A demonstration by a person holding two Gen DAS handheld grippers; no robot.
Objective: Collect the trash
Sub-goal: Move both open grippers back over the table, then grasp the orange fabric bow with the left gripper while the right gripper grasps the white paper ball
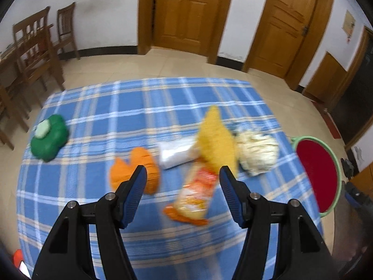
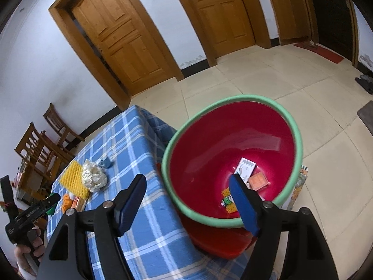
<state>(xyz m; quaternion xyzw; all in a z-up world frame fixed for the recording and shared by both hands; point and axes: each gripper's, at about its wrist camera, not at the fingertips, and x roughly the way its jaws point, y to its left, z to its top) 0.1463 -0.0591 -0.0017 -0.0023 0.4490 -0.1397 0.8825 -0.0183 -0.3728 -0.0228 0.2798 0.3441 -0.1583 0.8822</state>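
Nearest the left wrist camera, the left tool (image 1: 183, 171) hangs with its jaws apart and empty over the blue plaid bench (image 1: 93, 107). Below it lies an orange snack wrapper (image 1: 194, 194), with an orange sponge (image 1: 132, 172), a clear plastic bag (image 1: 176, 154), a yellow sponge (image 1: 215, 140) and crumpled white paper (image 1: 257, 150) close around it. Off to the left sits a green object (image 1: 50, 137). Over the red basin (image 2: 233, 128) beside the bench, the right tool (image 2: 187, 179) also gapes empty; small packets (image 2: 246, 169) lie inside.

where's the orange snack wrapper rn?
Left wrist view: the orange snack wrapper lies on the blue plaid tablecloth, just below the yellow sponge, right of the orange cloth.
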